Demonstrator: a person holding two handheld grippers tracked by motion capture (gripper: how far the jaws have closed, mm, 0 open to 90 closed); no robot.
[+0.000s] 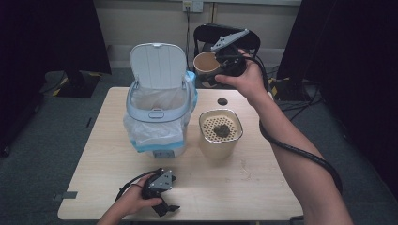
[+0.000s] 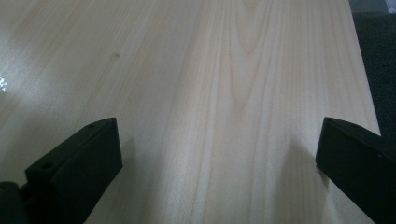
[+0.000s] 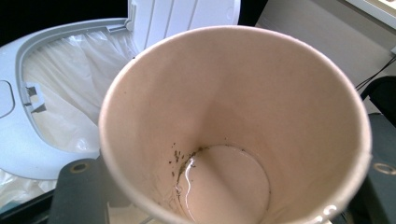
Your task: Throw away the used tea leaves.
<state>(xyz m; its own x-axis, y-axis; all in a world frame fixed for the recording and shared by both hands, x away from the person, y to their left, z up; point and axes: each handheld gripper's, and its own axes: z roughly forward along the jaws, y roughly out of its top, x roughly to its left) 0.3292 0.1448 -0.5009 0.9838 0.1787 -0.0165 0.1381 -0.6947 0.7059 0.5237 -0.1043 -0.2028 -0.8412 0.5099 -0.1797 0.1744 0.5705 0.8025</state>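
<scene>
Your right gripper (image 1: 224, 65) pinches the paper cup (image 1: 205, 64) at one o'clock of the bin (image 1: 157, 115) — nearly drained, dregs left; left gripper (image 1: 164, 199) spread, idle.

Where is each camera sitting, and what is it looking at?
High view: above the table, looking forward and down at the bin and strainer pot; both forearms and the left gripper show.
Left gripper view: on the left gripper, looking along open jaws at bare table.
Right gripper view: on the right gripper, looking into the paper cup it holds.
Shared: high and right gripper views both show cup and bin.
</scene>
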